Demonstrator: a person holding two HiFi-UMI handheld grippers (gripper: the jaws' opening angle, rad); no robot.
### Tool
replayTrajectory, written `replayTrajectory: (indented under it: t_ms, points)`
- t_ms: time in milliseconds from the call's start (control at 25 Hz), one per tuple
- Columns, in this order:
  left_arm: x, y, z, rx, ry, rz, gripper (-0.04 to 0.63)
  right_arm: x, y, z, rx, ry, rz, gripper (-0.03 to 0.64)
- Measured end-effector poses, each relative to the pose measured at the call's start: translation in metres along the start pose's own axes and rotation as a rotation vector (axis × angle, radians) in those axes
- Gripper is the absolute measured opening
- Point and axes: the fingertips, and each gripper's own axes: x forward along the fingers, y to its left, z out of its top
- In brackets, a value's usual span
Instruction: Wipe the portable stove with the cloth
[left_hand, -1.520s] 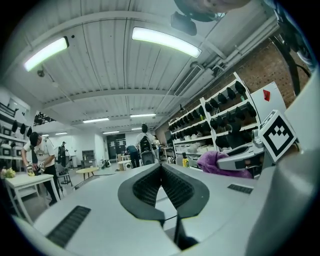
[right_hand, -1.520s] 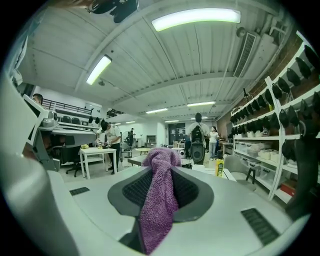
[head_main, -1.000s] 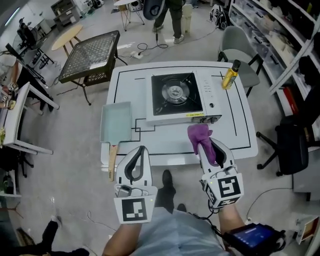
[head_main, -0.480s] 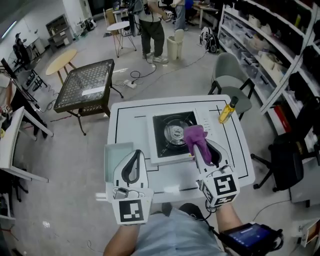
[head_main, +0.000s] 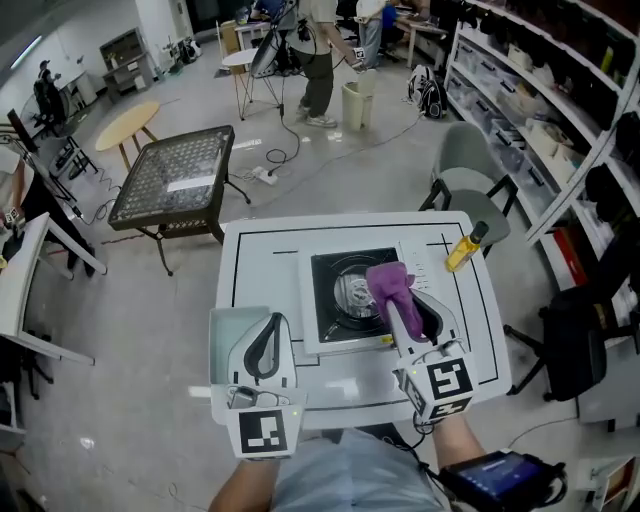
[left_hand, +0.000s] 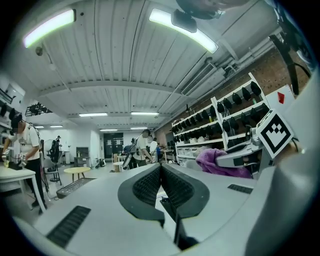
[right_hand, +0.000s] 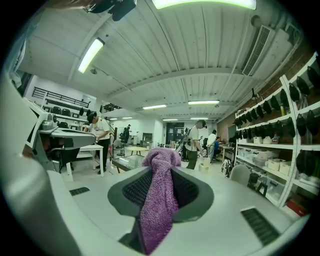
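the left gripper (head_main: 274, 322), nearest on that side, has its jaws pressed together with nothing between them. it hangs over the front of the pale green rectangular tray (head_main: 221, 331) and could steady the stove if it slides. the right gripper (head_main: 401, 310) has its jaws clamped on the purple terry cloth (head_main: 386, 281), whose bunched end stands out past the tips, above the white portable stove with the black top (head_main: 327, 272). whether the cloth touches the top i cannot tell.

to wipe well, i judge the right gripper should tip down so the bunch meets the surface. strokes are best kept flat, skirting the round metal burner (head_main: 351, 291), where the loops could snag.

the stove sits mid-way on the white table with black lines (head_main: 260, 262), with bare room to its left and front. the yellow bottle with a black cap (head_main: 461, 250) lies close on the right, so sideways strokes should stop short of it. the grey chair (head_main: 466, 189) stands beyond the far corner.
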Motion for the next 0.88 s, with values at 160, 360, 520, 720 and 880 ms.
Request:
replayTrajectory:
  t_ms: [160,360,520,720,880]
  points:
    - [0.028,0.006,-0.017,-0.018,0.053,0.018,0.018,0.036,-0.017,0.001,-0.017,0.018,0.035,0.12]
    - [0.061,0.019,-0.014,-0.025,0.079,0.057,0.018,0.083,-0.035,0.021,-0.053,0.021,0.102,0.12]
    - [0.085,0.037,-0.013,-0.015,0.091,0.095,0.018,0.126,-0.041,0.042,-0.112,0.017,0.157,0.12]
    - [0.11,0.059,-0.019,-0.029,0.126,0.153,0.018,0.182,-0.041,0.059,-0.172,-0.023,0.248,0.12]
    - [0.13,0.077,-0.04,-0.049,0.154,0.194,0.018,0.228,-0.028,0.038,-0.249,0.009,0.341,0.12]
